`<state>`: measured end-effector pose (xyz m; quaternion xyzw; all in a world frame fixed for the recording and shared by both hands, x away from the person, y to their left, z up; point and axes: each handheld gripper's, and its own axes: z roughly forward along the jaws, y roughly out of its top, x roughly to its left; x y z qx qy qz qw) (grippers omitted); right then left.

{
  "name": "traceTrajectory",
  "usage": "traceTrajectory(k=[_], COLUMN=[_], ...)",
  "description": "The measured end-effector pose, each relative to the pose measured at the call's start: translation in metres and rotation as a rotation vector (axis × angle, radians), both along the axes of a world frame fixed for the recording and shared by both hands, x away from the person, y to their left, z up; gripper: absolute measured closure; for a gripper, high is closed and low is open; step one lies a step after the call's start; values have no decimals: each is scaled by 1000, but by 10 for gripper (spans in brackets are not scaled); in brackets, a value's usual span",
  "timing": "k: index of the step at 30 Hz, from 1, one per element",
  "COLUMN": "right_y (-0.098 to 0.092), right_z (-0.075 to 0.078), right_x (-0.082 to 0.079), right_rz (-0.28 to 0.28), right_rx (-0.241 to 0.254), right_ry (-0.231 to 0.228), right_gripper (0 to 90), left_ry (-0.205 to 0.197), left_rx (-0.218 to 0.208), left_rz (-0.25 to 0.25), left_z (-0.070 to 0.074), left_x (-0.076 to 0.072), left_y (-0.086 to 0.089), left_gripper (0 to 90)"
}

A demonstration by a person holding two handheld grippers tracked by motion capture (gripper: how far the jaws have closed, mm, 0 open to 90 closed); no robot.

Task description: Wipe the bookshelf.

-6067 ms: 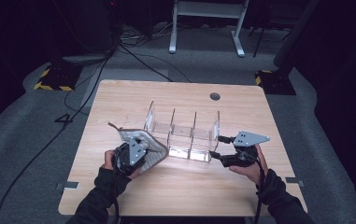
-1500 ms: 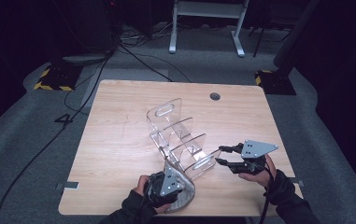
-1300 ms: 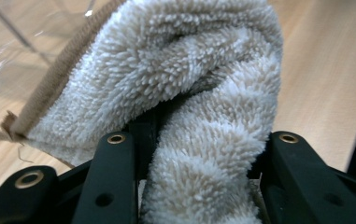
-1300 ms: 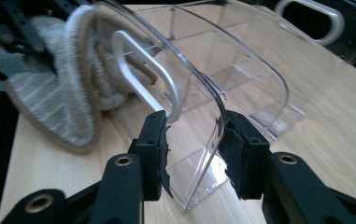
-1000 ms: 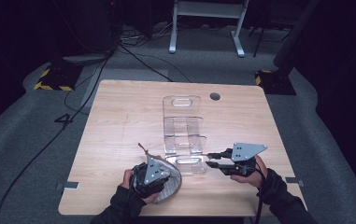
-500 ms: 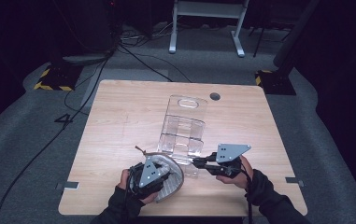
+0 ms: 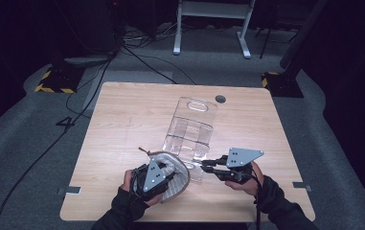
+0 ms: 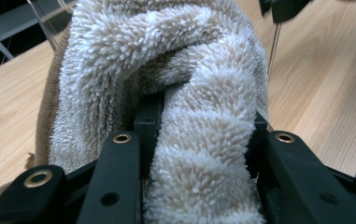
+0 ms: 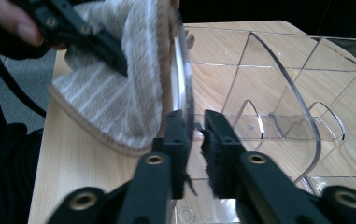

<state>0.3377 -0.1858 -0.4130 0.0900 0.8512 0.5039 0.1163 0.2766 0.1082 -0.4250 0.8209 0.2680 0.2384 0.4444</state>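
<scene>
**Wiping the clear organizer's end wall**

At the table's (image 7: 122, 120) near edge, the clear organizer (image 7: 192, 127) lies flat with its handle end away from the person. The right gripper (image 9: 195, 128) pinches the organizer's near end wall, jaws almost together on the thin plastic, having just closed on it. The left gripper (image 8: 199, 140) clamps a fluffy towel (image 8: 166, 56) bunched against that wall. Wiping looks under way; next, the towel likely needs rubbing across the panel while the right hand steadies it.
</scene>
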Motion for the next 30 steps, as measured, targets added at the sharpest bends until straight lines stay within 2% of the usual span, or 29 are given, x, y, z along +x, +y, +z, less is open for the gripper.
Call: traceTrajectory(k=[5, 7, 12, 15, 18, 21, 23, 28, 30], right_y=[1, 0, 2, 5, 5, 3, 2, 3, 3], right_z=[0, 0, -1, -1, -1, -2, -3, -3, -3], right_x=[-2, -1, -1, 0, 1, 3, 4, 4, 4], right_rz=[-2, -15, -32, -39, -40, -52, -51, -57, -56], right_rx=[-7, 1, 4, 6, 11, 20, 29, 25, 27], right_ry=[-15, -6, -1, 4, 10, 17, 27, 16, 17], right_gripper=[865, 869, 869, 868, 869, 872, 872, 872, 872], left_ry=[-14, -28, -47, -85, -111, -126, -150, -141, -76], left_rx=[4, 14, 24, 89, 120, 111, 130, 171, 181], left_rz=[-8, -7, -38, -68, -88, -86, -87, -112, -127], left_z=[2, 3, 1, -3, -12, -18, -20, -30, -36], left_x=[4, 6, 10, 9, 11, 11, 9, 7, 11], left_y=[-7, -11, -30, -46, -59, -61, -62, -62, -62], left_gripper=[629, 630, 630, 631, 631, 631, 633, 637, 642])
